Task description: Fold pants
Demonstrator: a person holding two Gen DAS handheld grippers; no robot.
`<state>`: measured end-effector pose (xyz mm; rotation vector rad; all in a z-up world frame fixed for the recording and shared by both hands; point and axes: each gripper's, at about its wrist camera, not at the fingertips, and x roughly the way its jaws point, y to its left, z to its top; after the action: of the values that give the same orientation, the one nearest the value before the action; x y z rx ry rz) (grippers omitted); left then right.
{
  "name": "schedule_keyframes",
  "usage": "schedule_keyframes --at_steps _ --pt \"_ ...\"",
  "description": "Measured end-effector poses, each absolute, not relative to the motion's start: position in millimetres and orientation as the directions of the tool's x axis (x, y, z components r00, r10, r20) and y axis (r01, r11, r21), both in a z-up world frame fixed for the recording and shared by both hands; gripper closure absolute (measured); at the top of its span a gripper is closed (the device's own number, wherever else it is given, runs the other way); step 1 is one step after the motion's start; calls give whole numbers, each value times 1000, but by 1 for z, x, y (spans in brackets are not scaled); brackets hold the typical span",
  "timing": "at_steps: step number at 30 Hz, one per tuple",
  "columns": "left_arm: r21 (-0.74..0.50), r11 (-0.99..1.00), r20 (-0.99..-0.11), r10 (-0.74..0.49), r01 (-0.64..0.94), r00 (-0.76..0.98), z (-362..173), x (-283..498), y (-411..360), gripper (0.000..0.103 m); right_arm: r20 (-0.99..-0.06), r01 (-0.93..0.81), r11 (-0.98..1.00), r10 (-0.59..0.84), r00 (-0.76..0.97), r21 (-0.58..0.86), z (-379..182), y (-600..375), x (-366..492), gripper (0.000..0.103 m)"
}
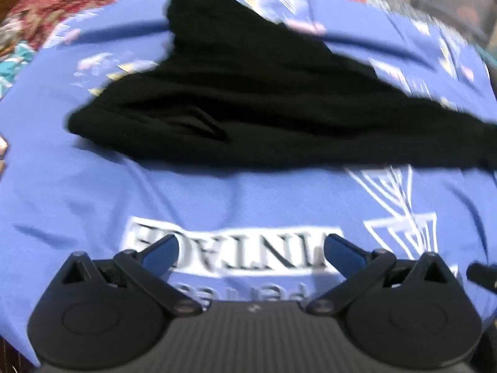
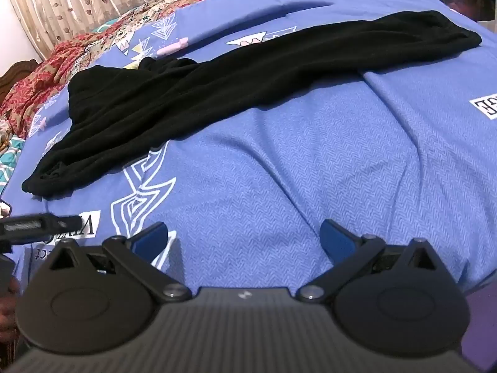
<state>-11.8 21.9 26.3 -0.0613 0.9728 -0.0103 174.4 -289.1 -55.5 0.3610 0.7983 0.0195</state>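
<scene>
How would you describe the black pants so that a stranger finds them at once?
Look at the bed with the blue printed bedsheet. Across its middle lie the long black fabric pants, stretched out lengthwise. They are the only plain dark thing there; everything around is blue or patterned.

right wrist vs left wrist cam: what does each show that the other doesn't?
Only the right wrist view: the far, narrow end of the black fabric pants at upper right, the beige leaf-patterned curtain, and the open right hand-held gripper over bare sheet.

Only the left wrist view: the full upside-down printed label, and the open left hand-held gripper above it. This view is blurred.

Both: the pants lying lengthwise on the blue patterned bedsheet, untouched by either gripper, and the red floral blanket beyond.
</scene>
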Motion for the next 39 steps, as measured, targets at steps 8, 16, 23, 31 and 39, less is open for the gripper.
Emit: schedule_keyframes --at_steps 8,16,23,31,39 --pt "-147 969 -787 8 -200 617 54 -5 91 0 -692 111 946 140 708 306 -56 -287 180 0" --pt "-172 943 -829 18 -286 559 32 12 107 0 -693 101 955 128 710 280 -57 -286 181 0" --pt "-270 931 -814 -83 -247 575 42 42 96 0 -687 93 956 130 715 278 -52 -288 181 8" --pt "-524 753 -774 -226 -398 592 18 91 135 1 -630 202 895 107 769 399 -30 -351 187 44" --pt "-430 768 -830 -130 -474 543 12 143 125 94 -572 439 783 -131 810 441 -9 -465 211 43"
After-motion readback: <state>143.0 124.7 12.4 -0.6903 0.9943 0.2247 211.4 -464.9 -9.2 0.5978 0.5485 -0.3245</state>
